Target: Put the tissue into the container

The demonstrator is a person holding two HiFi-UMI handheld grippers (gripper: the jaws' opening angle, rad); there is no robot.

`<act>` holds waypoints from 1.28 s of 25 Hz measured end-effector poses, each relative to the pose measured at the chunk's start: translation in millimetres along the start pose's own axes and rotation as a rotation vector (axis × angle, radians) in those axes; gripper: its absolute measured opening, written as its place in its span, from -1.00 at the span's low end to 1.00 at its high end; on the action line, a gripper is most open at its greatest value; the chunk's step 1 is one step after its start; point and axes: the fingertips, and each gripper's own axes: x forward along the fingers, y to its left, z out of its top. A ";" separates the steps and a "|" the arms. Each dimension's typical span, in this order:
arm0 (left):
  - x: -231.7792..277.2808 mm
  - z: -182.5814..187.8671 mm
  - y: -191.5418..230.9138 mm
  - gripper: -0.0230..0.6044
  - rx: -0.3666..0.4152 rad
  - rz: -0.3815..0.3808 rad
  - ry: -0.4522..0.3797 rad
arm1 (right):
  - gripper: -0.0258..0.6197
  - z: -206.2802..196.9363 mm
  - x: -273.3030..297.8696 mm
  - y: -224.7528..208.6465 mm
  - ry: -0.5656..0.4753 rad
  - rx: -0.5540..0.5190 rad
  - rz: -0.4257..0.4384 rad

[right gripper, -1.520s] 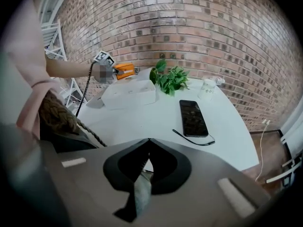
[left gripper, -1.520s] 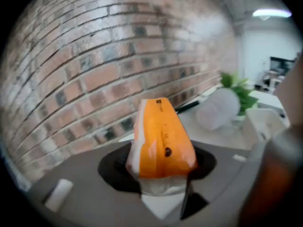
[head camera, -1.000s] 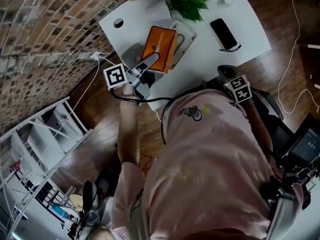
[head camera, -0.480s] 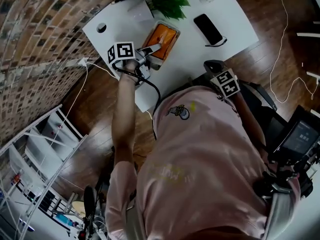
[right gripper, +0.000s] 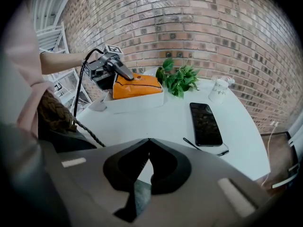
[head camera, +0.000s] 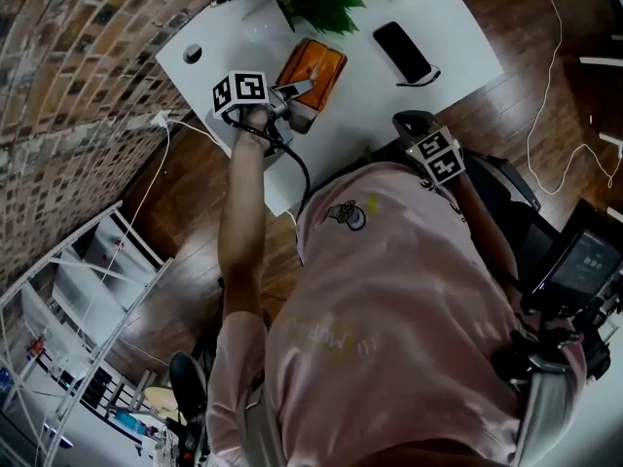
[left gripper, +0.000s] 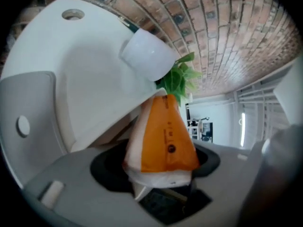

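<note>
The left hand-held gripper [right gripper: 127, 74] was clamped on one end of the orange tissue pack [right gripper: 137, 86], its jaws pressed against the pack's white underside and orange top in the left gripper view. The pack lay lengthwise inside the white container [right gripper: 136, 102], with its upper face showing above the rim. The container stood near the far left corner of the white tabletop [right gripper: 161, 122]. The person's bare forearm [head camera: 238, 212] reached out to that hand-held gripper, and a black cable [right gripper: 83, 82] hung from its rear.

Just beside the container's far right end, along the far edge by the brick wall [right gripper: 189, 22], stood a green leafy plant [right gripper: 177, 80]. Further along that edge, towards the far right corner, was a small clear cup [right gripper: 220, 89]. A black phone [right gripper: 205, 123] lay flat near the right edge, well apart from the container, and a thin black cord [right gripper: 206, 146] curled at its near end.

The right hand-held gripper [right gripper: 147, 141] was held low at the near edge of the tabletop, close to the person's pink shirt [head camera: 409, 309]. Its jaws were pressed together with nothing between them. It was well apart from the container and the pack.
</note>
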 end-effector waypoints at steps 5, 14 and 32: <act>-35.0 -2.2 -33.0 0.29 0.108 0.000 -0.019 | -0.91 5.8 1.6 1.3 -0.009 -0.013 0.011; -124.6 2.8 -1.1 0.14 0.175 0.142 -0.192 | -0.91 5.5 -5.2 -14.3 -0.058 0.024 -0.013; -231.8 -53.1 -95.2 -0.13 0.912 0.401 -0.963 | -0.91 165.0 -108.4 -27.5 -0.559 -0.276 -0.460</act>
